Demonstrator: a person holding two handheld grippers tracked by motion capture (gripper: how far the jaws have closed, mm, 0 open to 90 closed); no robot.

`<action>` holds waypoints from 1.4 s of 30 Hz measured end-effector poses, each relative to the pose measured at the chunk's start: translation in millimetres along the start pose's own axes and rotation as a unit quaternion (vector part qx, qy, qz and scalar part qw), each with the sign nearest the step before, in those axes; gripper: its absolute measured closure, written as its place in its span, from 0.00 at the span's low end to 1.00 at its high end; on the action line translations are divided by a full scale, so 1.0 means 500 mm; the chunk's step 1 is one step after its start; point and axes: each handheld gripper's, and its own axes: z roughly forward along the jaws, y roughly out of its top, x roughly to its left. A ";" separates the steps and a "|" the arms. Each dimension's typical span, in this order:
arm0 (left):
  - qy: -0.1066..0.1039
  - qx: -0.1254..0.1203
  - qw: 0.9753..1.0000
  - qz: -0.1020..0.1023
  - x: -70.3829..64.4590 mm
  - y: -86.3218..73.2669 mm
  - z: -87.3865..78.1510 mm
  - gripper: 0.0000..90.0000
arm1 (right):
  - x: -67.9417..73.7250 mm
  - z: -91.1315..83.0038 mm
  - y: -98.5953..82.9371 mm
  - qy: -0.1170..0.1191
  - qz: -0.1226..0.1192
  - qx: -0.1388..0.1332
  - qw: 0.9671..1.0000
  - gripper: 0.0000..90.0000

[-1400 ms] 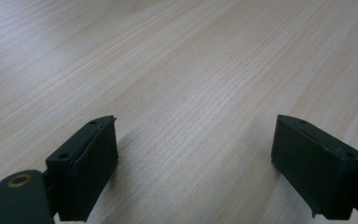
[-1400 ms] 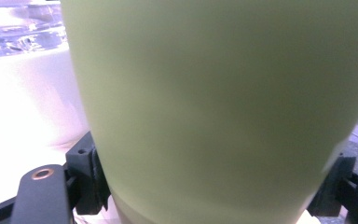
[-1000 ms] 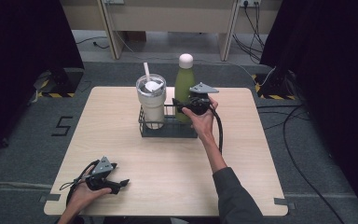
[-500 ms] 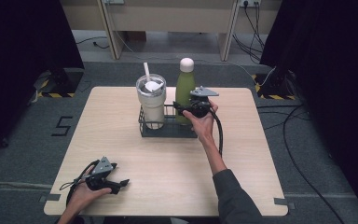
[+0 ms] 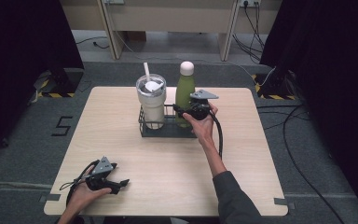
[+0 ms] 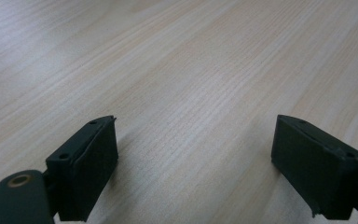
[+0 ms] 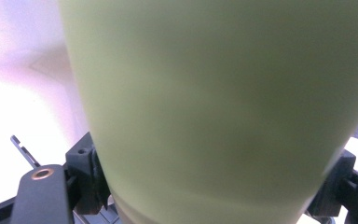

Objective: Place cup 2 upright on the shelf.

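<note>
Green bottle [image 5: 185, 95]: stands upright with a pale rounded cap, in the right-hand end of the black wire caddy [image 5: 158, 131]; in the right gripper view its green body [image 7: 214, 107] is pressed close to the camera, between the two black jaws.
Right gripper [image 5: 182, 112]: held at the bottle's lower body, at the caddy's right end; its jaws sit on either side of the bottle and appear closed against it, one jaw at each flank in the right gripper view [image 7: 214, 186].
Right hand [image 5: 203, 122]: wrapped round the gripper's handle, just right of the caddy; a dark sleeve runs back from it toward the near table edge, and the black cable loops beside the wrist.
Tumbler [image 5: 151, 101]: a steel cup with a clear lid and a white straw, upright in the caddy's left-hand end, just beside the bottle.
Wire caddy: sits on the table [image 5: 121, 107] toward its far middle, holding both drinks side by side.
Left gripper [image 5: 121, 183]: well apart from the caddy, at the near left corner of the table, resting low on the wood; its jaws are spread wide with nothing between them, and the left gripper view [image 6: 196, 163] has bare wood grain in the gap.
Left hand [image 5: 80, 197]: at the table's near edge, holding that gripper's handle, far from the caddy.
</note>
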 end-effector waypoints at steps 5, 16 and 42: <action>0.000 0.000 1.000 0.000 0.000 0.000 0.000 0.15 | 0.001 0.000 -0.004 0.000 0.004 -0.002 1.000 0.23; 0.000 0.000 1.000 0.000 0.000 0.000 0.000 0.15 | 0.008 0.004 -0.015 -0.004 -0.018 0.002 1.000 0.23; 0.001 -0.001 1.000 0.000 0.000 0.000 0.000 0.15 | 0.008 0.008 -0.032 0.010 0.011 -0.001 1.000 0.19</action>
